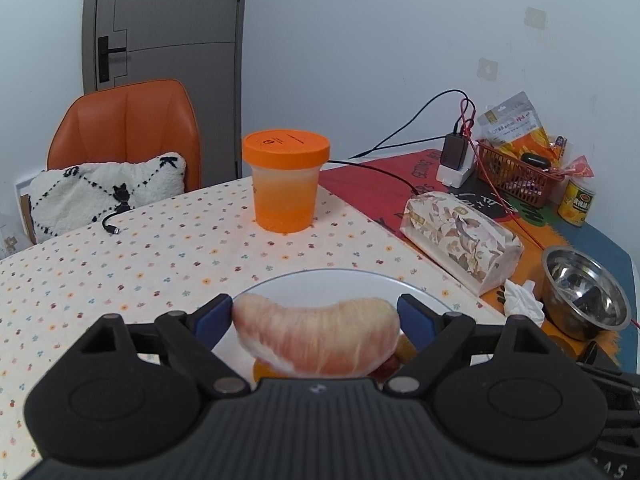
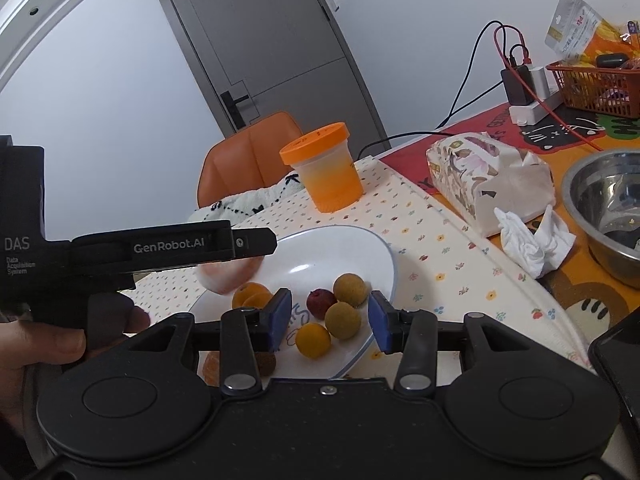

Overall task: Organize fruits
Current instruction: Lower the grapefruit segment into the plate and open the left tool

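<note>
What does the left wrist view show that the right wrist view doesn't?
Left wrist only: the pomelo segment seen whole, clamped in the left hand-held gripper; a yellow can.
Right wrist only: small round fruits on the plate between the open right hand-held gripper; a hand.
Both: orange-lidded cup, tissue pack, steel bowl, red basket.

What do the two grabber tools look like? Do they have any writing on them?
Both are chunky black plastic tools. The left gripper and the right gripper each have two black jointed fingers tipped with blue pads, silver pivot pins, round raised discs at the base and a ribbed middle plate. In the right wrist view, the left tool's side carries white lettering: "GenRobot.AI" and "DAS Data Acquisition System".
</note>
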{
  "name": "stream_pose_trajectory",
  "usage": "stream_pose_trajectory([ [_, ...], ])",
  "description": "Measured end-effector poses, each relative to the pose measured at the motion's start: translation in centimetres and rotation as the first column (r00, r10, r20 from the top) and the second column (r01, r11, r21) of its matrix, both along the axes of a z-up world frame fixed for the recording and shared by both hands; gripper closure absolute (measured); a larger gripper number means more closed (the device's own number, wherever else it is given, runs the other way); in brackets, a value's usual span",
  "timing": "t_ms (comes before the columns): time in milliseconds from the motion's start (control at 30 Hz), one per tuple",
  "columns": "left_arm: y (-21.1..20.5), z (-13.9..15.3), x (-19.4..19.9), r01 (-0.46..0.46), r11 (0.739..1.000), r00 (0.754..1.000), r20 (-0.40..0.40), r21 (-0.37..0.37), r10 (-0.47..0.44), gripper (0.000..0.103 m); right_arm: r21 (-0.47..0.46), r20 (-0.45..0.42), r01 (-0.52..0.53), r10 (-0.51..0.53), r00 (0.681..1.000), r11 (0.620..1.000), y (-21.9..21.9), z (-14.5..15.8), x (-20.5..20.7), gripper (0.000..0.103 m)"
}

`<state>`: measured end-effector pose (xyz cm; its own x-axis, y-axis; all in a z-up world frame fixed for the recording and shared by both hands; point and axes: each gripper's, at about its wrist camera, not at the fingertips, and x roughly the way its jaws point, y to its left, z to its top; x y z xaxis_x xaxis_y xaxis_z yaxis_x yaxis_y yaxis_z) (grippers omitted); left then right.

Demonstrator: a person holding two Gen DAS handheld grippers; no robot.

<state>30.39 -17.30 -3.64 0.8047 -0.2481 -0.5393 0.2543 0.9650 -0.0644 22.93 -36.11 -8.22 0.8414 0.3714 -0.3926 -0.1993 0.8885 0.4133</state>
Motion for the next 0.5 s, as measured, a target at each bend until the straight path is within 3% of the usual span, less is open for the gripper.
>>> stream_pose_trajectory([
  [167, 0.8, 0.5, -0.2, -0.041, 0.999, 0.999, 0.014, -0.024, 0.041, 0.014, -0.001, 0.000, -0.005, 0.005, 1.000, 1.000, 0.1, -0.1, 0.0, 0.057],
  [500, 2.6, 0.4, -1.9, -0.084, 0.996, 0.996, 0.015, 0.009, 0.084, 0.013, -0.005, 0.006, -0.007, 0.007, 1.000, 1.000, 0.7, 0.1, -0.3, 0.051],
])
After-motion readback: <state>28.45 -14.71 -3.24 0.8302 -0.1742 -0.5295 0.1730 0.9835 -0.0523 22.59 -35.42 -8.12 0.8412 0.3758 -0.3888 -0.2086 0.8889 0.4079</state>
